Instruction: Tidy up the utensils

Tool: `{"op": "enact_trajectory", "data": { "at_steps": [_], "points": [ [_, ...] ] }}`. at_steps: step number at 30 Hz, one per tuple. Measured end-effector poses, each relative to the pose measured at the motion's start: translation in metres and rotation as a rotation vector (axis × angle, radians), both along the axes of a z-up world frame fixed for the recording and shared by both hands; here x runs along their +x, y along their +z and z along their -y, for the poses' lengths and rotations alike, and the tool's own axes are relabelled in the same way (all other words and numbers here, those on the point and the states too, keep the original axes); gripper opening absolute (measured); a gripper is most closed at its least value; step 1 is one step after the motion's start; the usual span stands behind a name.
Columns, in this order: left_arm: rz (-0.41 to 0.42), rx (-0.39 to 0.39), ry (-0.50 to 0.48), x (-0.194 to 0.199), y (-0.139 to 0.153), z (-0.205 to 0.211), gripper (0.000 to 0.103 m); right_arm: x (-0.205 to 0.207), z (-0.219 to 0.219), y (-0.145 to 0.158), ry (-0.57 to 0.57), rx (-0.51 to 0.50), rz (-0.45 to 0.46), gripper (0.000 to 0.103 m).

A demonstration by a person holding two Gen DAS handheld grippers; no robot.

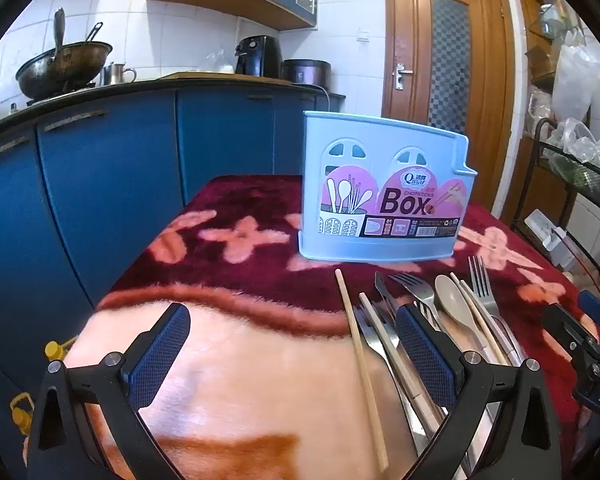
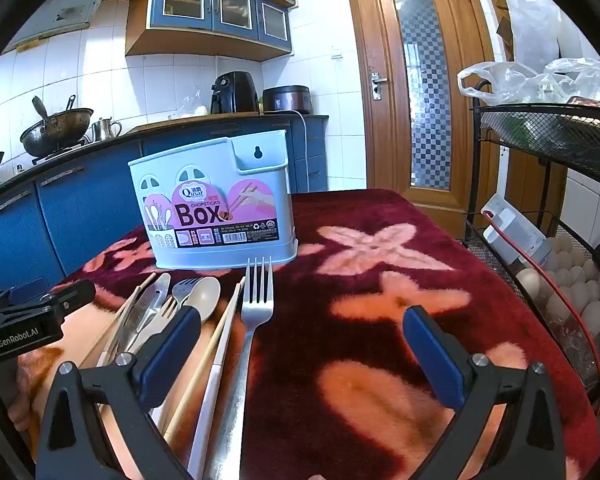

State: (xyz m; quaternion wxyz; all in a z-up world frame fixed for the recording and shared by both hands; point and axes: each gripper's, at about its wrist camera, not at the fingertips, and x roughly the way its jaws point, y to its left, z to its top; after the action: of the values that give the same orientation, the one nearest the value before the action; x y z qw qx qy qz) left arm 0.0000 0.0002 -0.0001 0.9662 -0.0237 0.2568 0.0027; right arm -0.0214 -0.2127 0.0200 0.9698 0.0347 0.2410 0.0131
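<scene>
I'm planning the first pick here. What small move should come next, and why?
Probably ease the open right gripper left and down over the long steel fork. It lies at the pile's right edge, apart from the others, and the pale blue plastic chopsticks box stands just beyond it.

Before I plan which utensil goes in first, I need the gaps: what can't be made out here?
- Chopsticks box: inside and compartments unseen in both views; its front wall hides them.
- Utensil pile: handles cut off by the bottom edge and covered by the left hand-held gripper; exact count unclear.
- Fork: handle end cut off, right wrist view.
</scene>
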Motion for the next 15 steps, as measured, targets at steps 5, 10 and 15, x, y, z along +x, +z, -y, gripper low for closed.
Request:
{"op": "enact_trajectory", "data": {
  "at_steps": [5,10,15],
  "points": [
    [-0.001,-0.001,0.000,0.0002,0.0000,-0.0003,0.102,-0.0001,-0.0001,0.0000,0.001,-0.001,0.002,0.103],
    [0.001,0.000,0.000,0.0002,0.0002,-0.0001,0.102,0.0001,0.0001,0.0000,0.000,-0.002,0.001,0.103],
    [0.003,0.003,0.000,0.0007,0.0008,0.0004,0.102,-0.0001,-0.0003,0.0001,0.001,-0.005,0.003,0.103]
  ]
}}
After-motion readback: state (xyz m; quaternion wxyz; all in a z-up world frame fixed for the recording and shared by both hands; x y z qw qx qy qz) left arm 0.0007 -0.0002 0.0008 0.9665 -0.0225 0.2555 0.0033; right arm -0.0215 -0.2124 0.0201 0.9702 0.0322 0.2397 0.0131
